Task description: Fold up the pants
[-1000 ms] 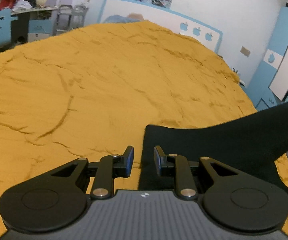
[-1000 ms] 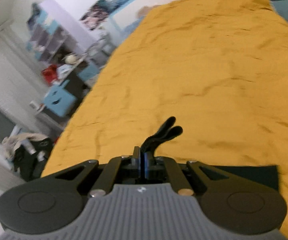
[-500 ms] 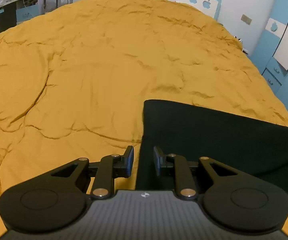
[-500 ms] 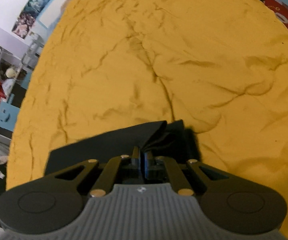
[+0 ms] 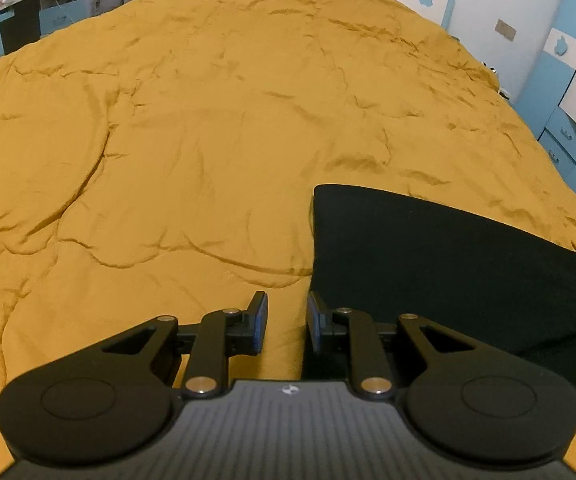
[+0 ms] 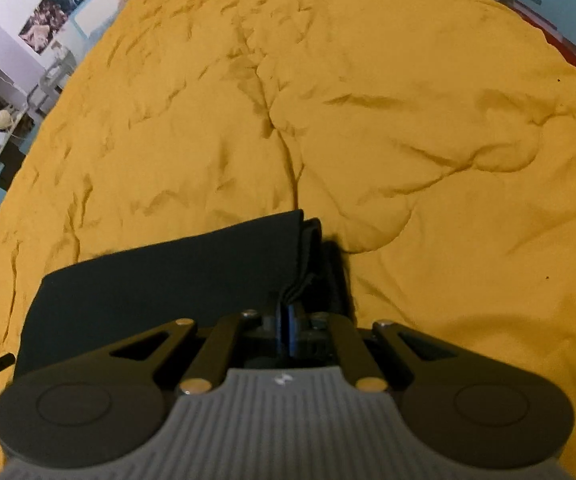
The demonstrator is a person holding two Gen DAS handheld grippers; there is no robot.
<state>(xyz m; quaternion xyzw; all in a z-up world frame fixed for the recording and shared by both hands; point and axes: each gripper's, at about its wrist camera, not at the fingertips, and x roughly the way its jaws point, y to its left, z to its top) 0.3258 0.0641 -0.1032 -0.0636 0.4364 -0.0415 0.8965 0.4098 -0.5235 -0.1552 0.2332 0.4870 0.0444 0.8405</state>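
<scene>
right gripper pinches a bunched edge of the black pants, which lie folded flat on the mustard bedspread; left gripper hangs spread beside their left edge.

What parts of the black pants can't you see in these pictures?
- Left wrist view: the near part of the pants sits behind the left gripper; the far right end is cut off by the picture edge.
- Right wrist view: the pinched bit is hidden between the closed fingers of the right gripper.
- Both views: the black cloth is too dark to tell waistband from legs, or how many layers there are.
</scene>
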